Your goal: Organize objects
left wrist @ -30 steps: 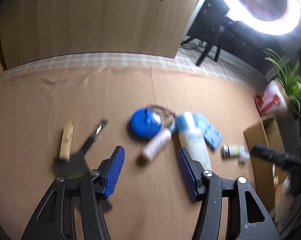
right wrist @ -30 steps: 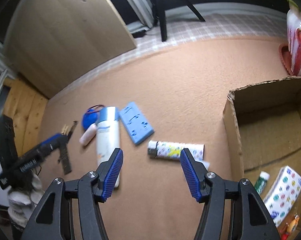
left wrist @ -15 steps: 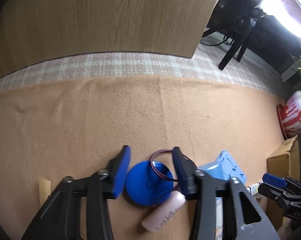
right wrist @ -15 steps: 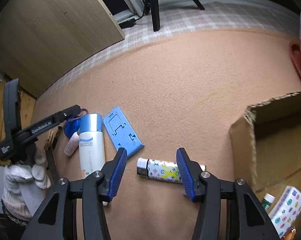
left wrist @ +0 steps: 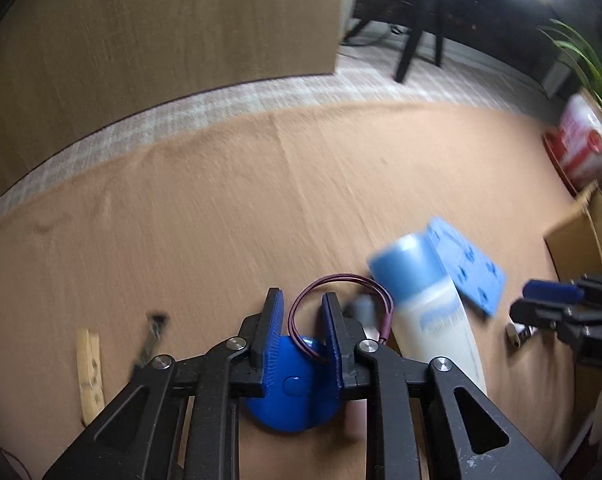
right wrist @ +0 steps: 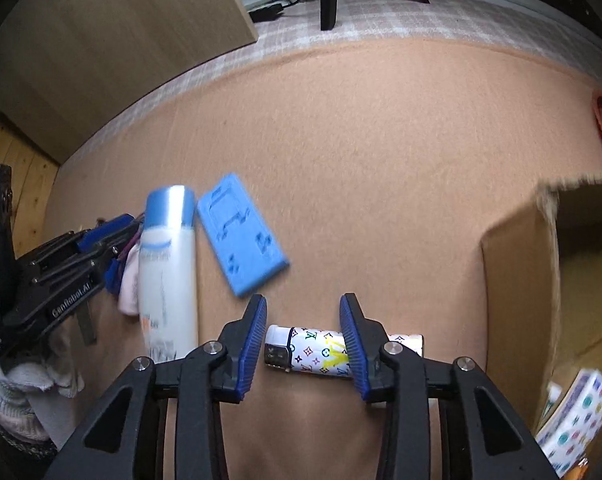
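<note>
Blue disc [left wrist: 289, 396] with looped cord, lying on tan carpet [left wrist: 261, 208], straddled by closing left hand-held gripper [left wrist: 301, 320]. Patterned lighter [right wrist: 313, 352], flat beside cardboard box [right wrist: 517, 280], between closing right hand-held gripper [right wrist: 303, 320] pads, not yet pressed.

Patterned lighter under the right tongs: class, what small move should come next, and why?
Probably finish closing. The right tongs straddle the lighter lying on the mat, and the jaws are closing but not yet pressing on it. The cardboard box stands open beside it for afterwards.
</note>
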The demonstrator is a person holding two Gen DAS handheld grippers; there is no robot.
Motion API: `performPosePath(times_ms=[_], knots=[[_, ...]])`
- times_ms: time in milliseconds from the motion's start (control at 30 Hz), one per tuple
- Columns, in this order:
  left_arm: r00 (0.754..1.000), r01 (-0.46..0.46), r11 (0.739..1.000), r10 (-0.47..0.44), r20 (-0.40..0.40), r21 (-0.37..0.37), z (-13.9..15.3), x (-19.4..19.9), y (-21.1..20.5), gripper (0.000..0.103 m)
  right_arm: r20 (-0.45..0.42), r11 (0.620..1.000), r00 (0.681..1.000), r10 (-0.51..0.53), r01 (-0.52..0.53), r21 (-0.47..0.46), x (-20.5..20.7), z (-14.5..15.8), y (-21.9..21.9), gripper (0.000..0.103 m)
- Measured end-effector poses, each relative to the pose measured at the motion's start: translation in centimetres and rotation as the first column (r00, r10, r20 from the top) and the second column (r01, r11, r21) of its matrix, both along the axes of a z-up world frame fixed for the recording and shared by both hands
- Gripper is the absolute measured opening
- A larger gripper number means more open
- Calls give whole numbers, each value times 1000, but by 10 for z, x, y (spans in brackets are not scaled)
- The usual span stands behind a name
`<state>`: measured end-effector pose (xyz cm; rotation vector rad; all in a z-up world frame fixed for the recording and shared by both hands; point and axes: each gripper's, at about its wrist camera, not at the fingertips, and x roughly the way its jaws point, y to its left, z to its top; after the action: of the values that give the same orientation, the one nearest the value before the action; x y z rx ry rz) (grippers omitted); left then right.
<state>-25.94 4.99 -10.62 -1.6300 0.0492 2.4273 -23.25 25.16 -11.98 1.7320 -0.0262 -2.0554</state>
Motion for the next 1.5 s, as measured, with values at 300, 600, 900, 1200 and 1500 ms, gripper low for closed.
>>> performPosePath(times_ms=[300,600,900,1200,1500], knots=[[999,27,1000,-27,-17,11,1,67,2,14,-25,998,998,54,-54,11,42,2,5,32],[1000,19,995,-18,-6,96,1,140,-5,12,-42,996,995,91,-91,12,76,5,13,32],[996,83,980,-87,11,179,1,196,4,13,-35,994,994,107,-107,11,96,9,23,32],[999,-25,985,30,-22,173,23,218,-35,32,-23,981,989,146,-147,-125,117,20,2,32],[987,-134,978,146,-65,162,37,175,-74,39,-117,951,965,234,-253,-180,123,31,-73,32]])
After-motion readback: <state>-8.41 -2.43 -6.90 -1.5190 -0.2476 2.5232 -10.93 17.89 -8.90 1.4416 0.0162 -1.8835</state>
